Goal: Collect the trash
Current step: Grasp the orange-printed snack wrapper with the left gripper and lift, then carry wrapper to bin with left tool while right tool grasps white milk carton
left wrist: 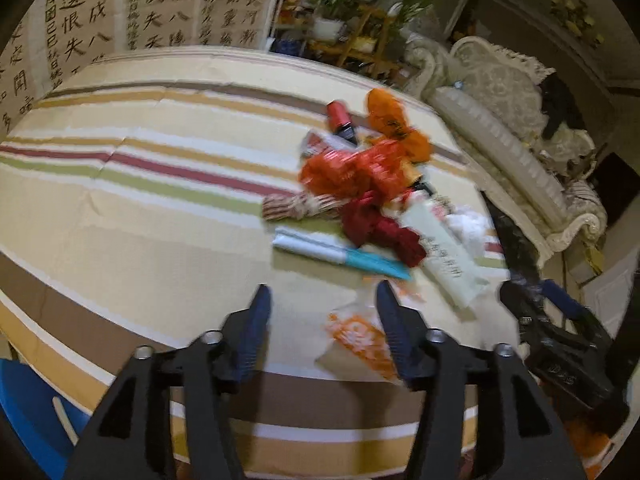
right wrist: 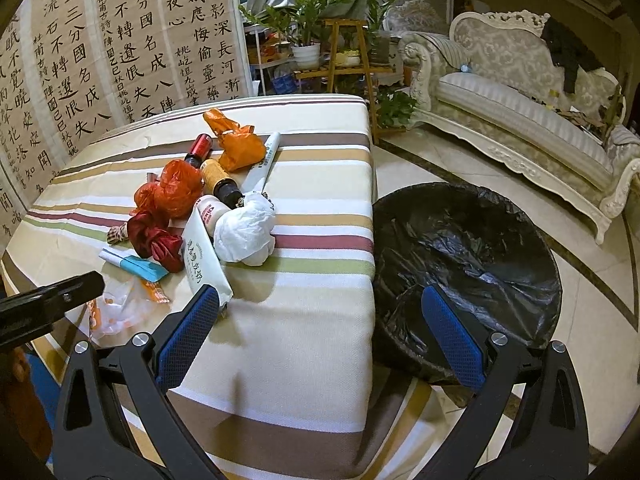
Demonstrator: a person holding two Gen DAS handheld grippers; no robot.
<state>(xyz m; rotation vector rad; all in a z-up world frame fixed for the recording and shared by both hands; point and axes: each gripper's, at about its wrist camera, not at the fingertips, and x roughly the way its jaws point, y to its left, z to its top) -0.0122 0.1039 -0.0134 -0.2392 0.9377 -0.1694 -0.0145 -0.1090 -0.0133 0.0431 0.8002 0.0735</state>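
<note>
A heap of trash lies on the striped table (right wrist: 304, 332): red plastic bag (right wrist: 176, 190), orange bag (right wrist: 236, 140), dark red wad (right wrist: 158, 240), white crumpled bag (right wrist: 244, 234), pale green tube (right wrist: 202, 260), bottles (right wrist: 220, 182), a blue-white packet (right wrist: 132, 264). An orange-and-clear wrapper (left wrist: 356, 336) lies at the near edge, just by my open left gripper (left wrist: 324, 300). My open, empty right gripper (right wrist: 320, 296) hovers over the table's right edge, next to a black-lined bin (right wrist: 472, 256). The same heap shows in the left wrist view (left wrist: 360, 176).
A cream sofa (right wrist: 520, 108) stands at the right on a tiled floor. Calligraphy panels (right wrist: 120, 48) and potted plants (right wrist: 308, 20) stand behind the table. A blue object (left wrist: 24, 408) sits below the table's left edge.
</note>
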